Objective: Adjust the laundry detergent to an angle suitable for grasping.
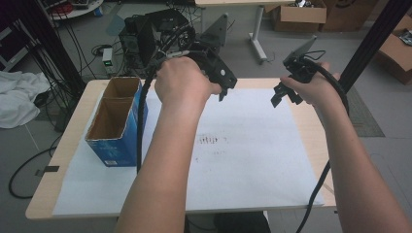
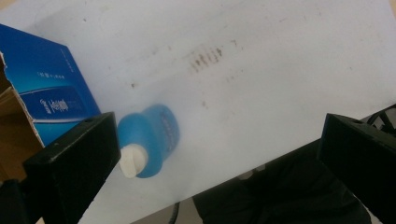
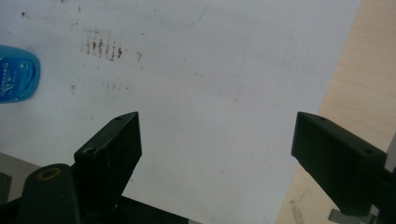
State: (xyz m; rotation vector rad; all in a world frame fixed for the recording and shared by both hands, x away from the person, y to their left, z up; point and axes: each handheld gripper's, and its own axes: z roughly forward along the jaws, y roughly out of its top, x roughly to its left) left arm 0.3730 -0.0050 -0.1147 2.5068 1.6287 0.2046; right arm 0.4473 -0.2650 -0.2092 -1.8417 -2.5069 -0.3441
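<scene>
A blue bottle [image 2: 152, 135] with a white cap lies on its side on the white paper [image 2: 280, 70], close to a blue cardboard box [image 2: 46, 93]. My left gripper [image 2: 215, 140] hovers above the paper with its jaws wide open and nothing between them; the bottle sits just beside its left jaw in the left gripper view. In the high view the left gripper [image 1: 224, 87] is held up over the far middle of the table. My right gripper [image 1: 284, 97] hangs open over the paper's far right, empty. The right gripper view [image 3: 217, 128] shows the bottle [image 3: 16, 74] at its left edge.
The open-topped blue box [image 1: 114, 121] stands on the left of the wooden table [image 1: 316, 145]. Smudge marks [image 1: 211, 141] dot the middle of the paper. Beyond the table stand black equipment [image 1: 145, 34], cables and cardboard boxes [image 1: 299, 14].
</scene>
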